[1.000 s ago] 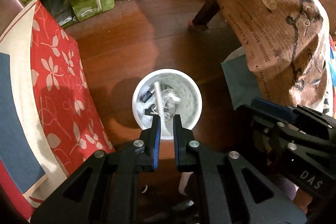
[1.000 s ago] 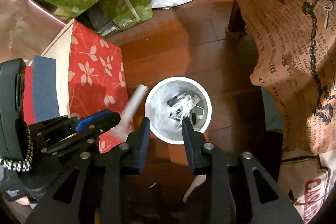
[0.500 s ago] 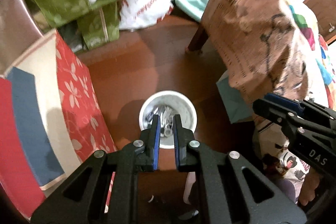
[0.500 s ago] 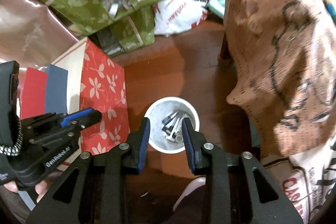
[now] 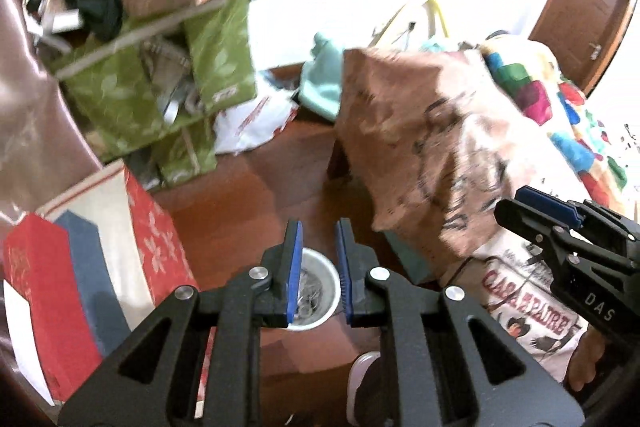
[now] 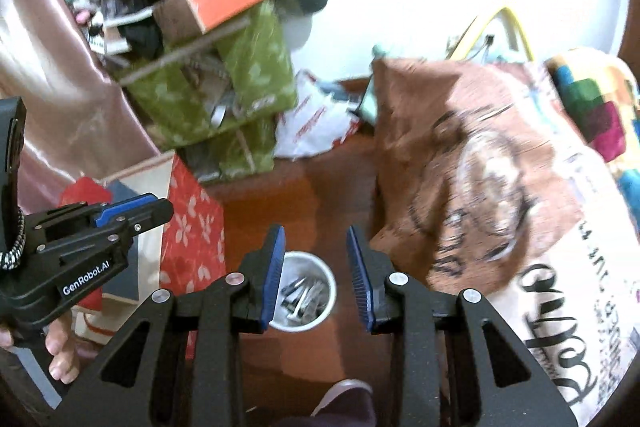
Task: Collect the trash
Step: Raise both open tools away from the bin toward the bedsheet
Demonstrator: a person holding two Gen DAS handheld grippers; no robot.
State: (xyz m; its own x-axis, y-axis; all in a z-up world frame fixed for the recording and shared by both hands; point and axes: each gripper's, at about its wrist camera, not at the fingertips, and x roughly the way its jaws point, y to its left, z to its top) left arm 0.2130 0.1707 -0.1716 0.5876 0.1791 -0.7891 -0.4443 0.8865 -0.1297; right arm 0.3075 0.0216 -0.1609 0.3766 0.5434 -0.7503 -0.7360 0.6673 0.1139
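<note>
Round white bin [image 6: 326, 277], seemingly crumpled scraps [image 6: 302, 297] inside

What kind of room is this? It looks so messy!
Probably a room in someone's home, used for storage. There is a wooden floor, stacked green fabric boxes stuffed with things, a wooden door, and a small white trash bin on the floor.

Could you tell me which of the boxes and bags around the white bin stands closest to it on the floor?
The red box with white flowers, just left of the white bin. The green leaf-print bags sit farther back by the wall.
</note>
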